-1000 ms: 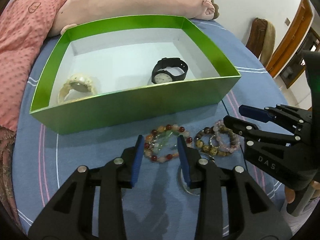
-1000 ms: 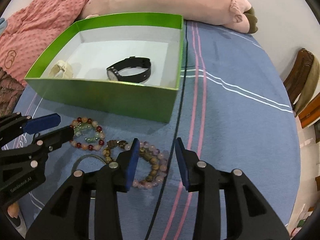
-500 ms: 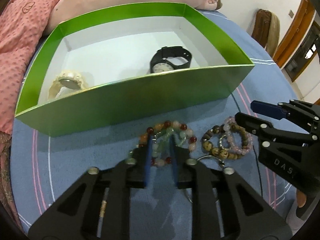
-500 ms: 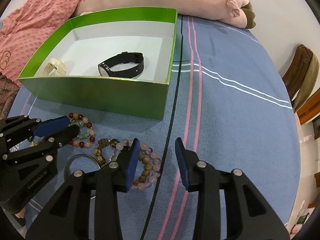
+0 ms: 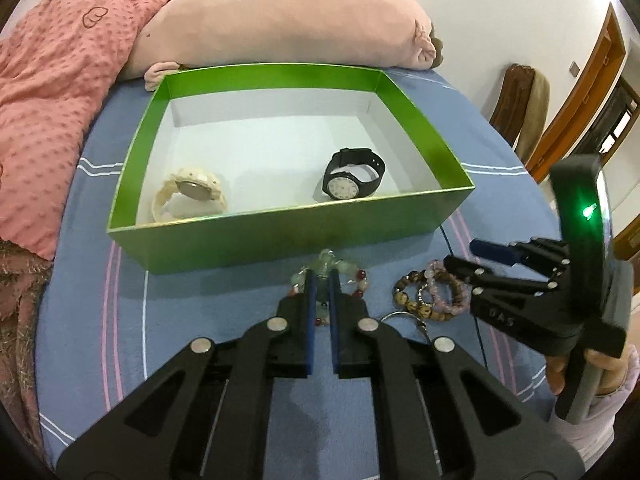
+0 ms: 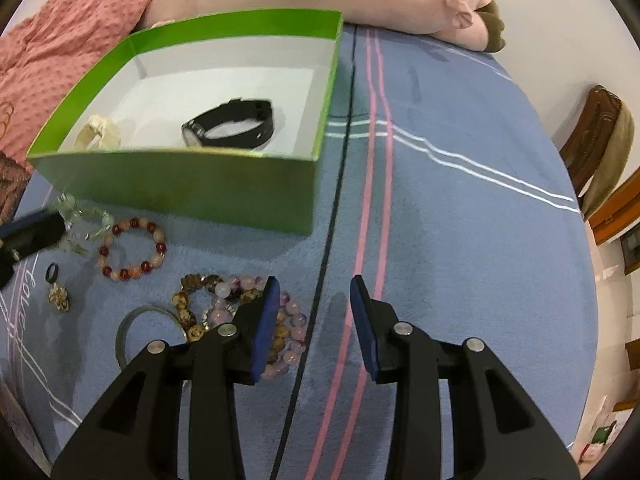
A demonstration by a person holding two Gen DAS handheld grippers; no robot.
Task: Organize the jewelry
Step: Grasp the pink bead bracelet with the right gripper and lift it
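My left gripper (image 5: 323,276) is shut on a pale green bead bracelet (image 5: 329,259), held just off the blue cloth in front of the green box (image 5: 280,236). From the right wrist the same bracelet (image 6: 86,224) hangs from the left gripper (image 6: 32,232). A red-and-peach bead bracelet (image 6: 132,248) stays flat on the cloth beneath. Inside the box lie a black watch (image 5: 354,180) and a cream watch (image 5: 190,194). My right gripper (image 6: 314,292) stands open with nothing between its fingers, just right of a heap of brown and pink bead bracelets (image 6: 240,312).
A silver bangle (image 6: 132,328), a small dark ring (image 6: 52,272) and a gold charm (image 6: 59,300) lie on the cloth at the left. A pink plush (image 5: 280,20) and pink blanket (image 5: 48,100) lie behind the box. A wooden chair (image 6: 600,140) stands at the right.
The left jaws closed on the pale green bracelet and lifted it a little, leaving the red-and-peach one on the cloth. The right gripper stayed where it was, still open.
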